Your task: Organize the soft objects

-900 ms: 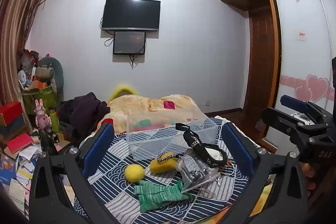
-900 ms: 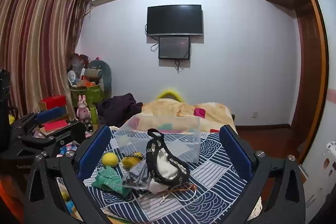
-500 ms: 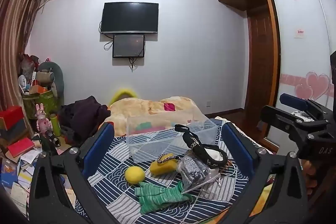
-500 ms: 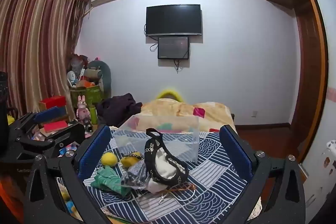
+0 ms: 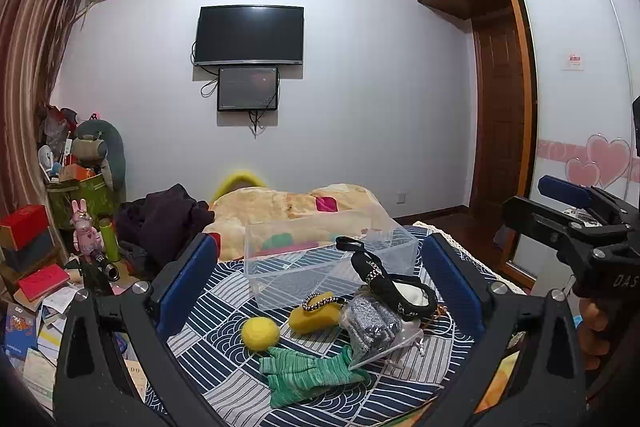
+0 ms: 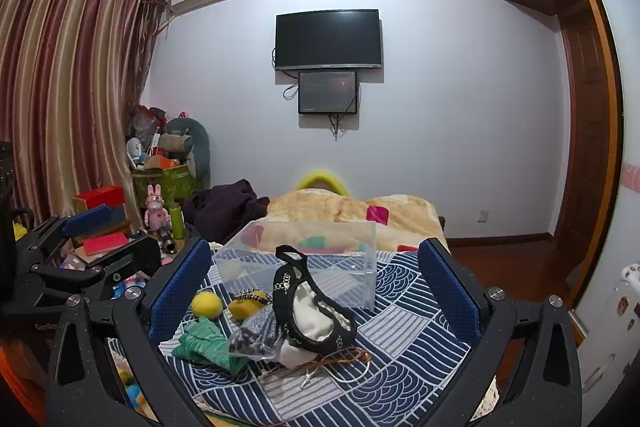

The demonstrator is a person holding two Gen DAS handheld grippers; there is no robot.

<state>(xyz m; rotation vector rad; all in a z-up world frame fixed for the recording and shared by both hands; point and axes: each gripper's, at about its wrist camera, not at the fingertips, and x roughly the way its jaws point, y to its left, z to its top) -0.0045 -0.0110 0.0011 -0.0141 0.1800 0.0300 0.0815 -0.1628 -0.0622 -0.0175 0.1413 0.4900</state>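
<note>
A clear plastic bin (image 5: 320, 263) stands on the blue patterned cloth (image 5: 224, 311). In front of it lie a yellow ball (image 5: 260, 333), a yellow sponge (image 5: 316, 315) with a beaded band, green gloves (image 5: 304, 371), a bag of grey fabric (image 5: 370, 323) and a black-and-white pouch (image 5: 400, 291). My left gripper (image 5: 318, 283) is open and empty above them. My right gripper (image 6: 314, 291) is open and empty over the same pile: the ball (image 6: 206, 305), the gloves (image 6: 204, 341), the pouch (image 6: 312, 311) and the bin (image 6: 304, 259).
A beige quilt (image 5: 288, 205) and dark clothes (image 5: 164, 219) lie behind the bin. Boxes, books and toys (image 5: 36, 255) crowd the left. A wardrobe (image 5: 576, 147) is on the right. Each gripper shows in the other's view, the right one (image 5: 576, 227) and the left one (image 6: 80, 251).
Both views have shifted only slightly; the pile sits a little higher in the left wrist view. Nothing was taken hold of or moved.
</note>
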